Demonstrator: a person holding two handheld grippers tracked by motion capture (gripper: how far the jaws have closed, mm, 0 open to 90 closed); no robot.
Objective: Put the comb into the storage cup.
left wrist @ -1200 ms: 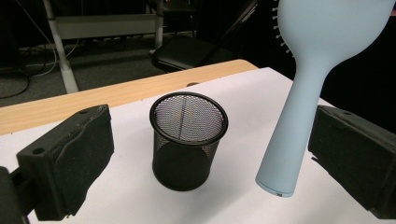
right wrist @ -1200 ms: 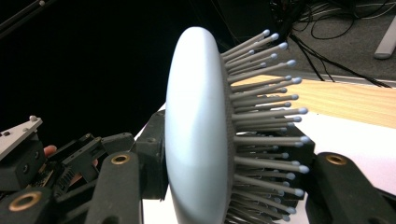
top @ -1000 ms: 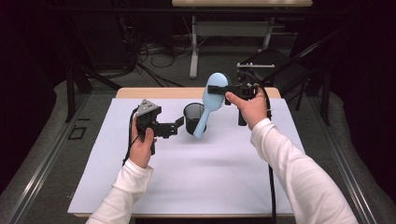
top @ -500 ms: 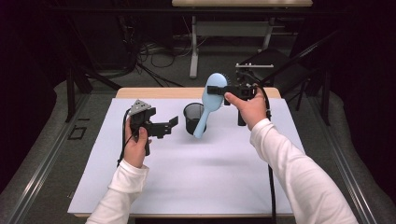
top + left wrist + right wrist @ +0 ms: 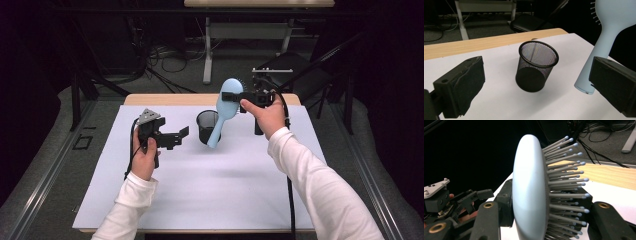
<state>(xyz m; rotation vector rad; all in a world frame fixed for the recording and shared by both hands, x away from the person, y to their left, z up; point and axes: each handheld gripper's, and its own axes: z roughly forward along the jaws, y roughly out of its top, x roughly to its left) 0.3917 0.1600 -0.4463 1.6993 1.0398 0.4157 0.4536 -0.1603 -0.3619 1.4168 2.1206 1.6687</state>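
A white sheet (image 5: 200,190) covers nearly the whole table (image 5: 170,99), leaving a strip of bare wood along the far edge; the sheet's near half lies open, crossed by the two white sleeves that come in from the near edge. To either side of the table the dark floor drops away, and beyond the far edge stand a desk frame and loose cables. The light blue hairbrush (image 5: 223,109) hangs in the air above the far middle of the sheet, head up and handle slanting down and left, its tip low just beside the right of the black mesh cup (image 5: 207,125); in the left gripper view the handle end (image 5: 589,75) sits near the sheet, apart from the cup (image 5: 536,66). The cup stands upright on the sheet, a little short of the wooden strip, with free sheet all round it. The right gripper (image 5: 239,96) is clamped on the brush's head, and the right gripper view shows the pads pressing its smooth back on one side and its bristles (image 5: 566,185) on the other. The left gripper (image 5: 181,135) hovers left of the cup, pointing at it, its jaws spread wide with nothing between them; a clear gap of sheet separates it from the cup's wall, and the sheet's left edge lies well behind it.
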